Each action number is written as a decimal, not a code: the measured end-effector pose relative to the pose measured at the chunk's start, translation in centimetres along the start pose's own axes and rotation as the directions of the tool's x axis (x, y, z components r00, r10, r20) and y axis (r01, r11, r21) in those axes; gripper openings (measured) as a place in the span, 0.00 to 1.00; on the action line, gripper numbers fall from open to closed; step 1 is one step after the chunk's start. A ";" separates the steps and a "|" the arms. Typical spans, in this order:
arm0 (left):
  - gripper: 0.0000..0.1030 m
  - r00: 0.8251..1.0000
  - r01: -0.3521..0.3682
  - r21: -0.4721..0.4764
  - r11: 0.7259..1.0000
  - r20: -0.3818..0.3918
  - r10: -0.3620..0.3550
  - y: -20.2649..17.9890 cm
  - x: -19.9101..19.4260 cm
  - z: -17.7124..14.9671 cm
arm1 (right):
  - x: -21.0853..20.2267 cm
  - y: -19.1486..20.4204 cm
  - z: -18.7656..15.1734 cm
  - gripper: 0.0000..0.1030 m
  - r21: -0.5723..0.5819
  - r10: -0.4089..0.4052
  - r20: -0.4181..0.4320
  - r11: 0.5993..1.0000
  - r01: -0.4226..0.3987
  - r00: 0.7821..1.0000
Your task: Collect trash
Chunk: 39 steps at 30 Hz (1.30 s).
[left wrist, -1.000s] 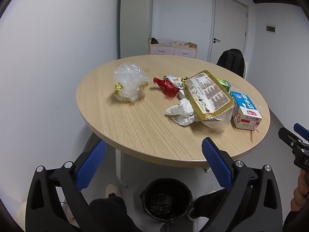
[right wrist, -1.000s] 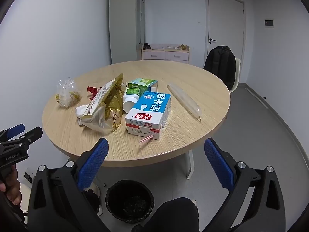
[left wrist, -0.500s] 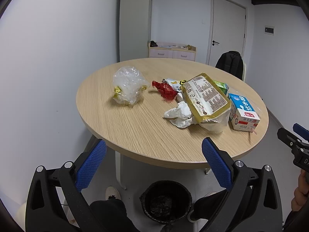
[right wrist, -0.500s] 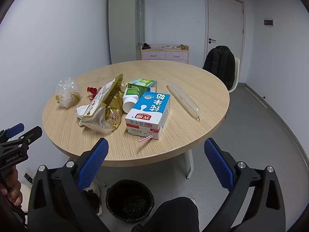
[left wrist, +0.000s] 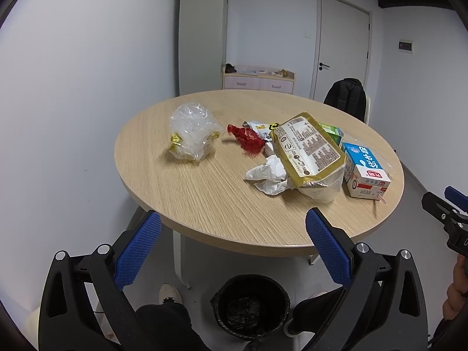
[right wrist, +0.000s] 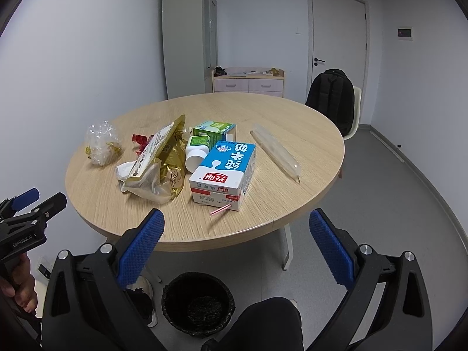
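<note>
Both grippers drawn slightly nearer the round wooden surface (left wrist: 204,199) than a second ago; litter unmoved.

Left to right:
- Clear crumpled plastic bag (left wrist: 191,134), far left, apart from the rest.
- Red wrapper (left wrist: 247,140), beside it.
- White crumpled tissue (left wrist: 267,174), touching the gold snack bag.
- Gold snack bag (left wrist: 307,149), long axis running near to far.
- White bottle with green label (right wrist: 196,152) and green box (right wrist: 215,130), behind the carton.
- Blue-and-white milk carton (right wrist: 223,171), lying flat, long axis near to far, pink straw (right wrist: 220,209) at its near end.
- Clear plastic sleeve (right wrist: 276,152), far right.

Left gripper (left wrist: 231,251): jaws spread, empty, short of the near edge, tissue ahead.
Right gripper (right wrist: 235,248): jaws spread, empty, carton straight ahead; judged the nearer hand for it.
Black bin (right wrist: 198,304): on floor below both.
</note>
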<state>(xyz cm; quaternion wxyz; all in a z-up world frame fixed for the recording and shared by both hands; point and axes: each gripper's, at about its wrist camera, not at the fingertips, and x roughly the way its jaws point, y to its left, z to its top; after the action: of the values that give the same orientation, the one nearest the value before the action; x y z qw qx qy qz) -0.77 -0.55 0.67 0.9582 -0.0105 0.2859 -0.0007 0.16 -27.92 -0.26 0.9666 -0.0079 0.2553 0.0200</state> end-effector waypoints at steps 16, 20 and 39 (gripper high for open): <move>0.94 1.000 0.016 0.003 1.000 0.002 -0.016 -0.4 -0.3 0.0 | -0.5 -0.6 0.1 0.93 0.019 -0.014 0.003 1.000 0.014 1.000; 0.94 1.000 0.019 0.002 1.000 0.001 -0.019 -0.5 -0.4 0.0 | -0.5 -0.6 0.1 0.93 0.019 -0.015 0.003 1.000 0.015 1.000; 0.94 1.000 0.021 0.002 1.000 -0.001 -0.021 -0.5 -0.4 0.0 | -0.5 -0.7 0.2 0.93 0.022 -0.019 0.002 1.000 0.019 1.000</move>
<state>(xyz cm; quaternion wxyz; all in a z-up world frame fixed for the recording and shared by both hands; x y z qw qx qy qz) -1.11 -1.09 0.86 0.9580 -0.0127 0.2863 -0.0112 -0.14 -28.64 0.13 0.9671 0.0001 0.2542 0.0082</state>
